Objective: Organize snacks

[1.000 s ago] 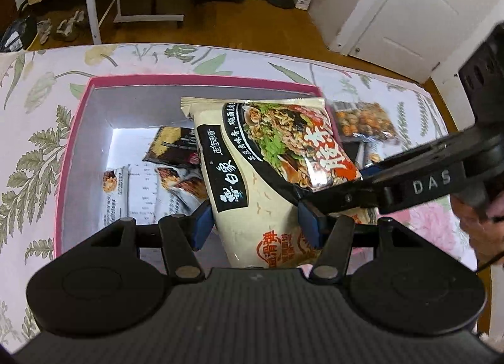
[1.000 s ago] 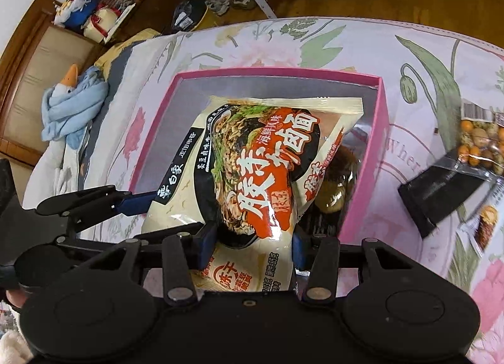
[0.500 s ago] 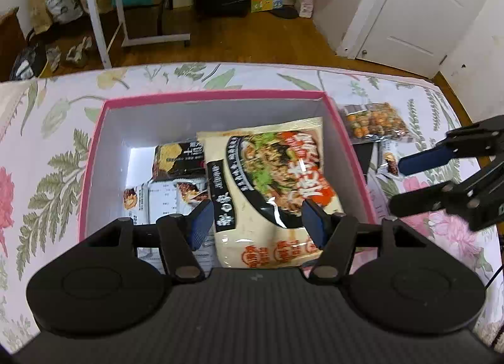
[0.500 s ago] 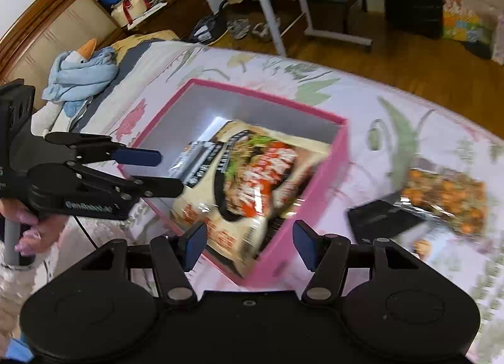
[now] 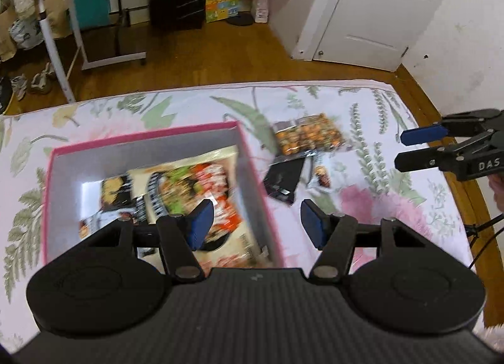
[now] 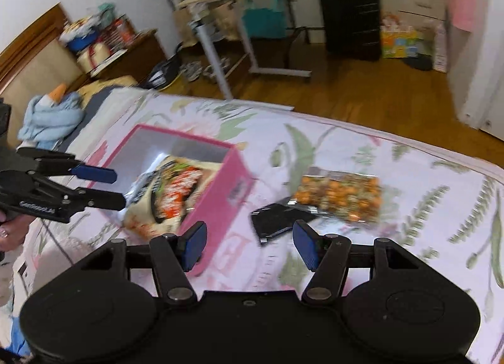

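A pink box sits on the floral bedspread and holds a large noodle packet and smaller packets. My left gripper is open and empty above the box's right wall; it also shows in the right wrist view. My right gripper is open and empty over the bedspread right of the box; it also shows in the left wrist view. A clear bag of orange snacks, a black packet and a small packet lie right of the box.
The bed's far edge drops to a wooden floor. A desk on a white frame, a black suitcase and a white door stand beyond. A blue plush toy lies at the bed's head.
Both grippers let go of the noodle packet, which now lies in the box. Both have pulled back and up, the right one swinging right toward the loose snacks.
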{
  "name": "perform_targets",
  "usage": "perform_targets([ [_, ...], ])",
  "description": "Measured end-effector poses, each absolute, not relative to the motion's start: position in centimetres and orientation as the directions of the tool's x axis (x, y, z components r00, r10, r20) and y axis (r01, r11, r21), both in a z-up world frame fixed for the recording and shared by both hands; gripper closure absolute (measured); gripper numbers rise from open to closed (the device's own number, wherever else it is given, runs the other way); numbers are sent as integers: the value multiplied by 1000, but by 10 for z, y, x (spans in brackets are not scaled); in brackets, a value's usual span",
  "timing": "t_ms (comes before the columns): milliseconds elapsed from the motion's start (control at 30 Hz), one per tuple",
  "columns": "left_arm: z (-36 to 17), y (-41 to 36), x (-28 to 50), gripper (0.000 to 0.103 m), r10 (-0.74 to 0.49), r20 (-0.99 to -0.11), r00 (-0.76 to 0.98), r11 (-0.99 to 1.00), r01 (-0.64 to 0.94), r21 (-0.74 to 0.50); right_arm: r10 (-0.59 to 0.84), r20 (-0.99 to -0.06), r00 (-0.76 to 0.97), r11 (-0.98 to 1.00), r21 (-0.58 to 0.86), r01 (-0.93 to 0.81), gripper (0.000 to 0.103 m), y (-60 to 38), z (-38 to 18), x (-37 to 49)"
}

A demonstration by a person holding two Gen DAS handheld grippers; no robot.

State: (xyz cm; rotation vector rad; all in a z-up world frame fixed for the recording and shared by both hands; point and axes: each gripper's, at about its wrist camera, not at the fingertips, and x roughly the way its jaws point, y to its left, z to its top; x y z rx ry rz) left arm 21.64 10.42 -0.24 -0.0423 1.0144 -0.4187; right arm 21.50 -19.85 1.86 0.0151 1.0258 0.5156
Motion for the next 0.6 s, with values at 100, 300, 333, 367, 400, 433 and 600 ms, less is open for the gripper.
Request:
perform_targets([
  [100,-6,81,230,44,-382,-803,457,915,311,-258,392,-803,448,902,241,-358,37,-220,8,222],
  [300,-32,27,268,44,-430,-789,439,899,290,-328,346,-800,490,937,261,-234,36,-262,-26,252],
  [333,-39,18,275,45,-432,-791,433,899,282,-336,348,-803,484,937,280,-209,36,-270,-35,259],
  [367,-46,10,283,45,-431,-796,425,900,267,-345,349,-805,480,937,295,-186,36,-276,-43,266],
  [400,-55,1,293,45,-426,-805,414,903,242,-354,349,-807,476,937,306,-168,36,-280,-50,270],
  [433,-62,-6,302,44,-422,-811,405,906,226,-358,348,-813,466,937,318,-145,36,-285,-59,276],
  [600,-95,-38,354,43,-362,-845,393,928,235,-289,427,-804,414,890,454,-37,36,-301,-102,281],
])
